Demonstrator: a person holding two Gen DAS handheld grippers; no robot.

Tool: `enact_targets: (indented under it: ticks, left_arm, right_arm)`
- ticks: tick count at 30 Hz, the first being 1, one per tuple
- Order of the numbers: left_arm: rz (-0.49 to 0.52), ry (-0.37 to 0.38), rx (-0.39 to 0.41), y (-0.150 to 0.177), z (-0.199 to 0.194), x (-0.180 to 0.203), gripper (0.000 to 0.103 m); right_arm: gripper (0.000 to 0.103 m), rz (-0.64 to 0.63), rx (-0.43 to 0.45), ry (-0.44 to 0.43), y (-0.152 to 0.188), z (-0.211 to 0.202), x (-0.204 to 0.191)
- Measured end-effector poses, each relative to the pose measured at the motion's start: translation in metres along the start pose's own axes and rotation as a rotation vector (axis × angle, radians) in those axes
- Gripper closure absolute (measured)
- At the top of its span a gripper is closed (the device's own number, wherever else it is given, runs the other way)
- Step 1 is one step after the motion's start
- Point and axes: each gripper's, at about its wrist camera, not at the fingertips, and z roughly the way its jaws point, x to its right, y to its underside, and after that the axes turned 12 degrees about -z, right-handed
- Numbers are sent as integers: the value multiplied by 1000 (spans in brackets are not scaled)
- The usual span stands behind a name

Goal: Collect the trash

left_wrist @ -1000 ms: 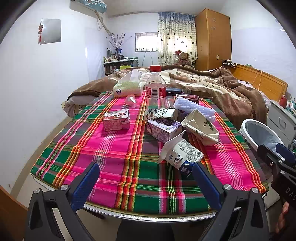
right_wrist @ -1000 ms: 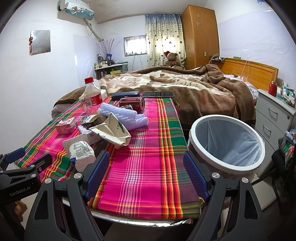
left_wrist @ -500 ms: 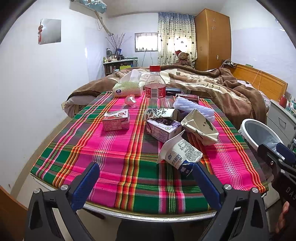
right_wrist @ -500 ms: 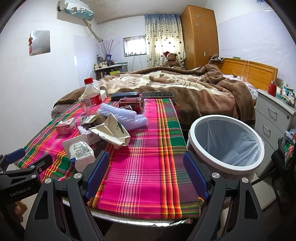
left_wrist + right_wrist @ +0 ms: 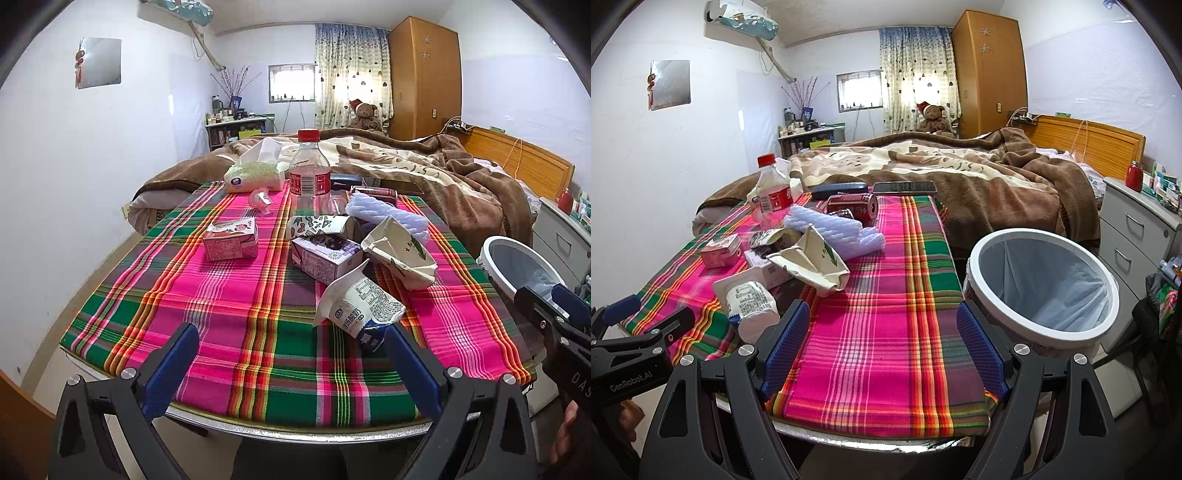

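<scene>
Trash lies on a plaid-covered table (image 5: pixel 229 332): a white yogurt carton (image 5: pixel 360 306) nearest me, a purple carton (image 5: pixel 325 256), a pink carton (image 5: pixel 231 243), a cream crushed carton (image 5: pixel 400 254), a foam sleeve (image 5: pixel 388 216), a plastic bottle (image 5: pixel 308 177) and a red can (image 5: pixel 855 206). My left gripper (image 5: pixel 291 363) is open over the near table edge, the yogurt carton just beyond its right finger. My right gripper (image 5: pixel 882 341) is open and empty over the table's right half. A white bin (image 5: pixel 1041 284) with a liner stands right of the table.
A tissue pack (image 5: pixel 255 175), a dark case (image 5: pixel 840 190) and a phone (image 5: pixel 905 187) lie at the table's far end. A bed with a brown blanket (image 5: pixel 960 173) is behind. Grey drawers (image 5: pixel 1137 236) stand at the right.
</scene>
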Motion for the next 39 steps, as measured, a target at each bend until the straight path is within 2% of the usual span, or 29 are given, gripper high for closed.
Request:
enact_targets:
  ticks: [8,13,24,29,35,39]
  left_arm:
    - [-1,5,-10,-1,5,0,1]
    - [-31,69,-79,-1,22,1,1]
    - [-56,131,-198,-3,65,20,1]
    - [-91,168,-246,-7,83,23,1]
    - [-112,142,-322,-6,106,17,14]
    - [-124,130,-313,-10,110,7,17]
  right_arm:
    - [20,2,-6,-9,-2,6,6]
    - [20,-16,7,-14,-8,16,8]
    - [20,-39,-12,-102,-26,55,14]
    - [20,-27,-51,-192,-31,75,13]
    - [20,-78,-85,-252,-38,93,1]
    - [27,-79,-122,-288,-40,106,-1]
